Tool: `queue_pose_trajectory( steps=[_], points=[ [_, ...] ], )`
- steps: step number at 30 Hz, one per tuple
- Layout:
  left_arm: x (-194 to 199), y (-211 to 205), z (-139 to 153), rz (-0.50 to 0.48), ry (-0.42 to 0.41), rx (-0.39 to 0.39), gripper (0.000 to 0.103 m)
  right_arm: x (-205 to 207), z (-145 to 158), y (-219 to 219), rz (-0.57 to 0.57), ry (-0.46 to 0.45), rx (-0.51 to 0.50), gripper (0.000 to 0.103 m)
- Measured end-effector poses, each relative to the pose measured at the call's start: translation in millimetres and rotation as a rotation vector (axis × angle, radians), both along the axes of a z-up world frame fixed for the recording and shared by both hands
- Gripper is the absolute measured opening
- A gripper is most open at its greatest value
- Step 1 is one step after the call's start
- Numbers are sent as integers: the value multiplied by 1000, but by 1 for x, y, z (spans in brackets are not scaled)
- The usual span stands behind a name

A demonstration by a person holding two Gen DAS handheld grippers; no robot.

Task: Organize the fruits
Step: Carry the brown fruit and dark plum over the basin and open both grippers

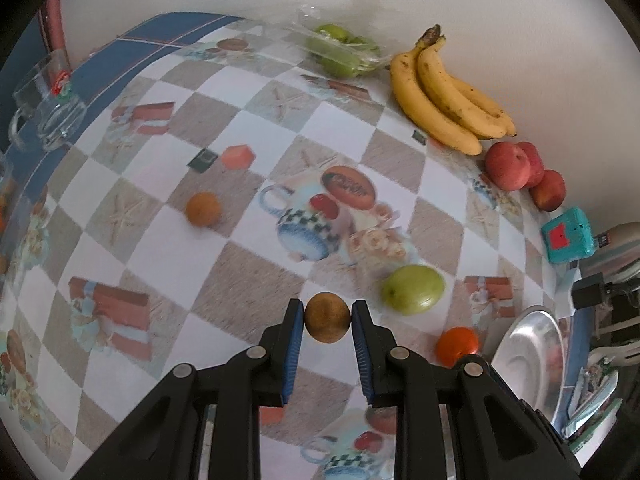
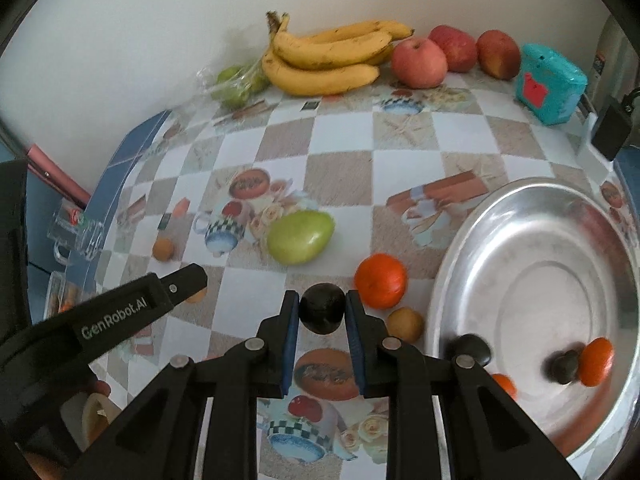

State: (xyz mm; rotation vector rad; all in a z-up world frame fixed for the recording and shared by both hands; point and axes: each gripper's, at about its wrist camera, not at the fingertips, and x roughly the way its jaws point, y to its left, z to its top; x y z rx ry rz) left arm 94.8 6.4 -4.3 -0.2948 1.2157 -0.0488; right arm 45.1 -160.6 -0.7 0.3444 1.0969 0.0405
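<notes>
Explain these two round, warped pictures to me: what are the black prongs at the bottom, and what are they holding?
No robot here: a person holds a hand-held claw in each hand, each carrying a fisheye camera looking along its fingers. In the left view, the left claw is shut on a small brown round fruit. In the right view, the right claw is shut on a small dark fruit. On the checkered tablecloth lie bananas, red apples, a green mango, an orange and a metal plate.
</notes>
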Motion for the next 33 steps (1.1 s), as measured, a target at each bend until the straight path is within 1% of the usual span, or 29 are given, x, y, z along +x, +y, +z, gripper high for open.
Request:
queue_pose_trajectory(
  steps=[7, 13, 19, 23, 28, 30, 33],
  points=[
    [18, -23, 6, -30, -16, 18, 26, 4, 14, -28, -68, -28, 10, 24],
    [28, -53, 10, -76, -25, 21, 26, 3, 24, -54, -125, -45, 8, 24],
    [22, -80, 14, -151, -53, 30, 26, -2, 24, -87, -208, -29, -8, 24],
    [15, -93, 12, -197, -51, 30, 26, -11, 20, -107, -263, -12, -15, 24],
    [-2, -122, 14, -302, -75, 43, 26, -24, 12, -132, -336, 21, -8, 24],
    [-11, -138, 16, -365, -98, 40, 26, -31, 9, -143, -365, 28, 3, 24],
    [-24, -158, 17, -443, -124, 35, 26, -38, 9, -153, -393, 31, -5, 24]
  ],
)
